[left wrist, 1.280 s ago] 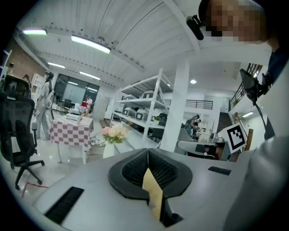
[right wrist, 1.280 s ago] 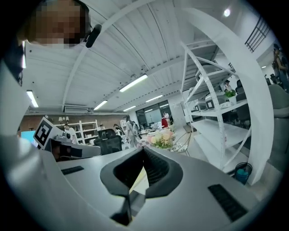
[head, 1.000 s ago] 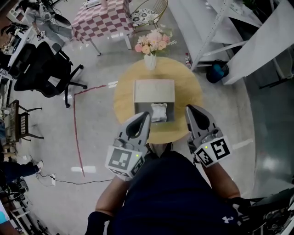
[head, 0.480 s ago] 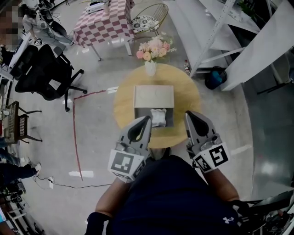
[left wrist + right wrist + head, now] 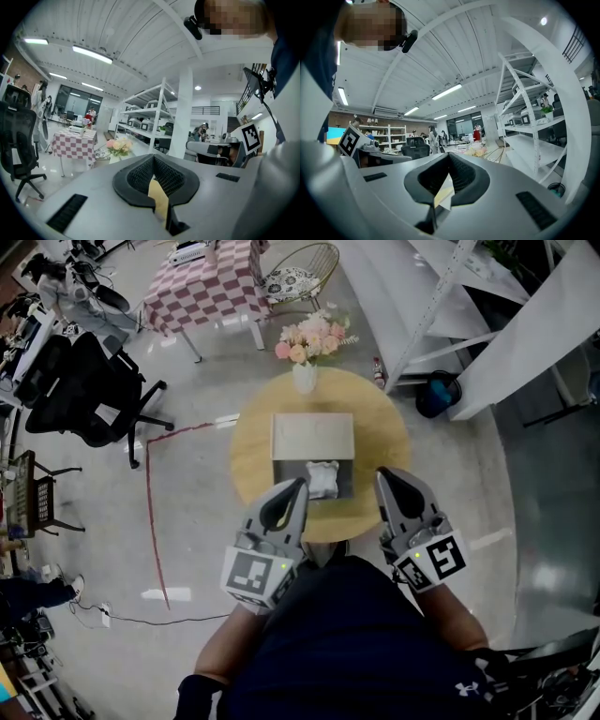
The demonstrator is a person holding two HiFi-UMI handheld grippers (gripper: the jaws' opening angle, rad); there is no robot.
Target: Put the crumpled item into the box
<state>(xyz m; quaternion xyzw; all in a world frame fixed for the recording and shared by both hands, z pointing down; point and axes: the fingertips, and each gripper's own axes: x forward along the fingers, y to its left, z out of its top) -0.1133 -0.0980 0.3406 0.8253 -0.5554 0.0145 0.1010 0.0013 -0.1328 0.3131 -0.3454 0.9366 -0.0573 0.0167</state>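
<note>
1. The crumpled item (image 5: 322,476) is white and wrinkled. It lies inside the box (image 5: 313,435), in the dark open part at the box's 6 o'clock end; a pale flat panel takes up the 12 o'clock end
2. The box sits mid-way on the round wooden table (image 5: 380,427), with a vase of flowers (image 5: 307,343) at the table's 12 o'clock edge
3. The left gripper (image 5: 297,487) hovers by the box's 7 o'clock corner. Its jaws are pressed together, with nothing between them
4. The right gripper (image 5: 384,476) hovers at the box's 5 o'clock side, just beside it, with its jaws likewise closed and empty
5. On the floor, an office chair (image 5: 84,385) stands at the table's 9 o'clock and a checkered table (image 5: 202,287) at 11 o'clock, both well apart from the table
</note>
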